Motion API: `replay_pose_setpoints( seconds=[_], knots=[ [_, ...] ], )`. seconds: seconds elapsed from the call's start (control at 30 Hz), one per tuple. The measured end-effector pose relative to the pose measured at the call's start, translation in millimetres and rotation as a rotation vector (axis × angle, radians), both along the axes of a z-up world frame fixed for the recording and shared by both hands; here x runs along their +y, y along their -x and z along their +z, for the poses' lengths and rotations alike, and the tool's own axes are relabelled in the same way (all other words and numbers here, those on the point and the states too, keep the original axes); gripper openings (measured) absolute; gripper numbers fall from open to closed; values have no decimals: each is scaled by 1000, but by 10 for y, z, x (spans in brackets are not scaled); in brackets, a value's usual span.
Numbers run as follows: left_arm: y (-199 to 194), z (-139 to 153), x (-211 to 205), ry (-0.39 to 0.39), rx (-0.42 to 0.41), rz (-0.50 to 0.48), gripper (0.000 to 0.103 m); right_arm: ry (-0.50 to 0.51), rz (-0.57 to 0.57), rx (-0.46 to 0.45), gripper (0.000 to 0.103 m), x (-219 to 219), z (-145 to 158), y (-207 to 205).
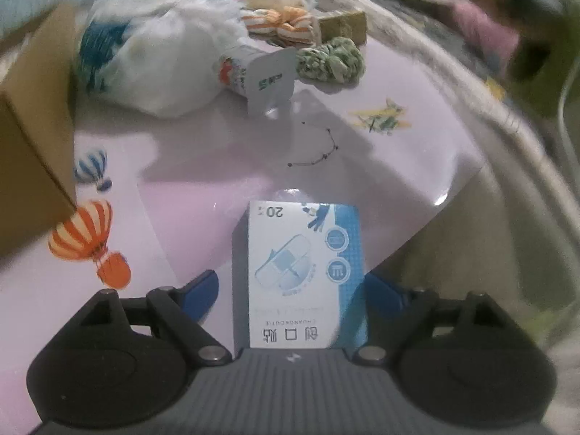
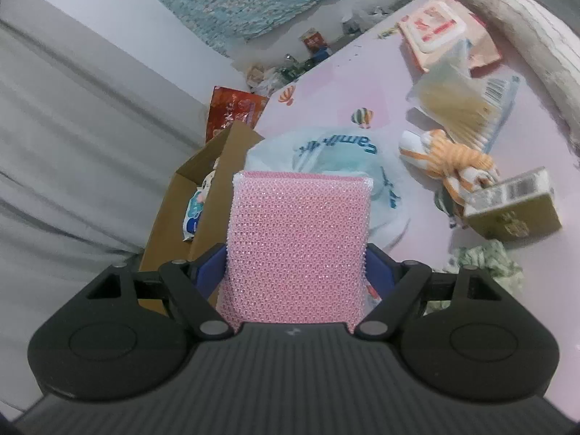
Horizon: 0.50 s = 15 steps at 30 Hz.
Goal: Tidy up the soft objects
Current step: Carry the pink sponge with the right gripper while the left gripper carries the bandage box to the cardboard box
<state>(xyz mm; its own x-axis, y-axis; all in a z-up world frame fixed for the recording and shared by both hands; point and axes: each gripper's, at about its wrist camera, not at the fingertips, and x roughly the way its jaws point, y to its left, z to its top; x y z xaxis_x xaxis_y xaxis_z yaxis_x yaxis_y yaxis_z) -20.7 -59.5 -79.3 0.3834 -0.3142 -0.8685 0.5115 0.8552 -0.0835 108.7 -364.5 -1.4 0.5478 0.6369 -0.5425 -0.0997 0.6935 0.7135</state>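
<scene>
In the left wrist view a blue-and-white plaster box (image 1: 301,275) stands upright on the pink table (image 1: 203,166) between the blue fingers (image 1: 201,291) of my left gripper (image 1: 291,286). A slim gap shows at the left finger, so the jaws are open around it. In the right wrist view my right gripper (image 2: 295,261) is shut on a pink mesh sponge (image 2: 297,243), held above the edge of an open cardboard box (image 2: 203,188). An orange-striped fabric piece (image 1: 279,23) (image 2: 446,159) and a green scrunchie (image 1: 330,59) (image 2: 485,261) lie on the table.
A white plastic bag (image 1: 159,58) (image 2: 326,159) lies beside the cardboard box (image 1: 32,145). A small carton (image 1: 253,72), a gold box (image 2: 514,206), a cotton swab bag (image 2: 456,105) and a wipes pack (image 2: 442,29) lie nearby. A grey curtain (image 2: 72,145) hangs left.
</scene>
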Motion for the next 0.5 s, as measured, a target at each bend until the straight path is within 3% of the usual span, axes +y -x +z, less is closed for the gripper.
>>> replay_pose_setpoints(
  seconds=[0.17, 0.33, 0.5],
  knots=[
    [-23, 46, 3, -7, -14, 15, 76, -14, -12, 5, 80, -94, -62, 61],
    [-64, 103, 50, -9, -44, 58, 75, -23, -13, -3, 80, -118, -87, 100],
    [-365, 198, 209, -4, -115, 151, 76, -23, 12, -9, 80, -41, -127, 149]
  ],
)
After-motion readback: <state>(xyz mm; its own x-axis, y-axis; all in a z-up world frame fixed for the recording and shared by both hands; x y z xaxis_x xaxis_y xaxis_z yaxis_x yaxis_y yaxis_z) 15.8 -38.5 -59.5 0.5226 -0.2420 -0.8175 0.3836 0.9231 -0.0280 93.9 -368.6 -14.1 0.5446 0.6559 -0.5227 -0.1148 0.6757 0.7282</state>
